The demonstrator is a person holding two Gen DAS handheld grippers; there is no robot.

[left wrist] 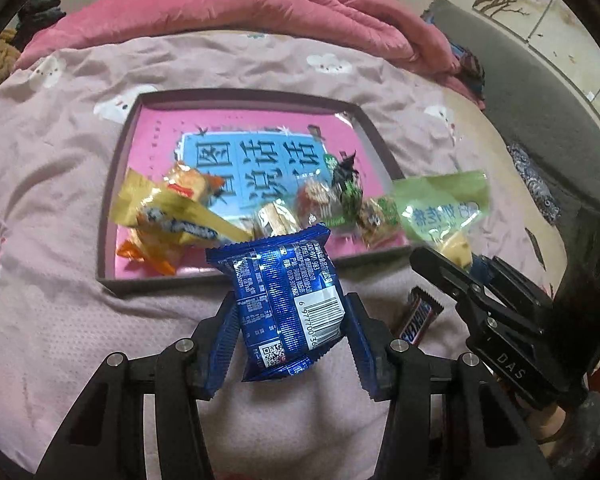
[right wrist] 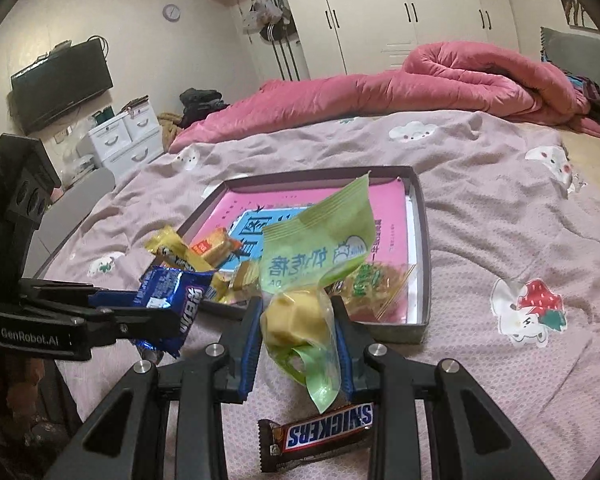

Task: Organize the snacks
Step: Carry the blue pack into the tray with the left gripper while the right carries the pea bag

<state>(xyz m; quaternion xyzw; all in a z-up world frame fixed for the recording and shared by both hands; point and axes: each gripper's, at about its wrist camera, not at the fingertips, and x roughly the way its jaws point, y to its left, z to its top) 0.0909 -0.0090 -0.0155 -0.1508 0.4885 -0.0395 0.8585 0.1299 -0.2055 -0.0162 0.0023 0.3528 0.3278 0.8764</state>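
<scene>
A: Left wrist view, entry. The left gripper (left wrist: 290,320) is closed on a blue snack packet (left wrist: 286,300), pinched across its width and held just short of the near rim of the shallow tray (left wrist: 374,132) on the bed (left wrist: 44,184). The right gripper (right wrist: 296,336) is clamped on a green-wrapped pastry (right wrist: 300,320); its long wrapper tail stands up over the tray's near edge.

B: Step in hand, by my reading: carry both packets over the rim and release inside. Advice?

A: Lift clear of the rim before opening, or the packet catches the wall and falls on the bed. Release the two in turn, since the grippers sit close together. Aim for the bare far half.

B: Tray contents?

A: A pink-and-blue printed sheet lines the floor. Clustered at the near end: a yellow wrapper (left wrist: 168,216), an orange packet (left wrist: 156,252) under it, several small wrapped snacks (left wrist: 320,200) to the right. Far half holds nothing but the liner.

B: Outstanding?

A: One Snickers bar (right wrist: 320,436) lies on the bed, near side, outside the tray, beneath the right gripper.
</scene>
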